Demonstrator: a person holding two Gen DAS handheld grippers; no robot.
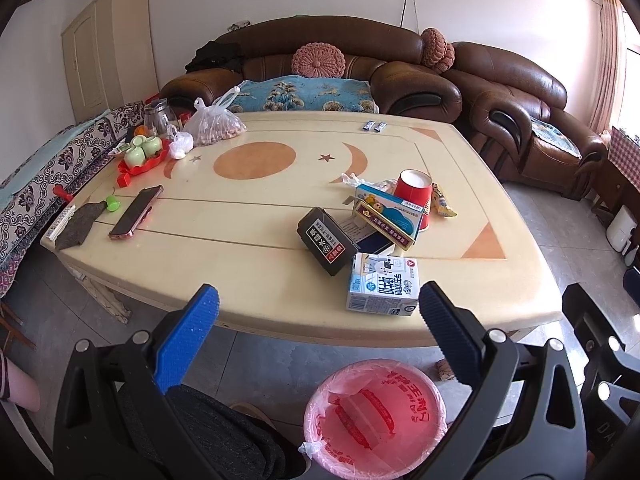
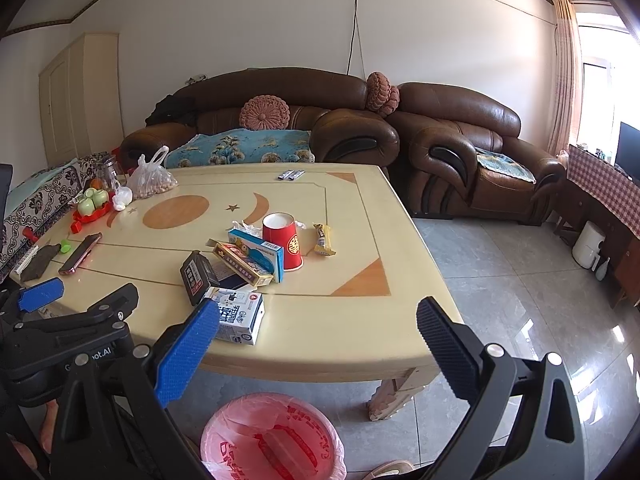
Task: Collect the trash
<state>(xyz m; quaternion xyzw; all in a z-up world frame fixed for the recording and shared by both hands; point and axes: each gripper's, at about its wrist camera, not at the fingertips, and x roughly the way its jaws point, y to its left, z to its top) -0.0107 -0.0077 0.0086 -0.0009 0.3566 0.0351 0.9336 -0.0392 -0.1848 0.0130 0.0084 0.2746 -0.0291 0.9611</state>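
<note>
Both the left gripper and right gripper were open and empty; milk carton, boxes and red cup remained on the worktop, pink-lined bin nearly empty.

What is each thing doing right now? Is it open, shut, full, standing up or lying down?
left gripper: open, holding nothing
right gripper: open, holding nothing
trash bin: open, pink liner in it, on the floor by the table
red paper cup: upside down on the table
milk carton: lying on its side near the table edge
black box: tilted, leaning on the pile
phone: lying flat
peanut bag: tied shut
</note>
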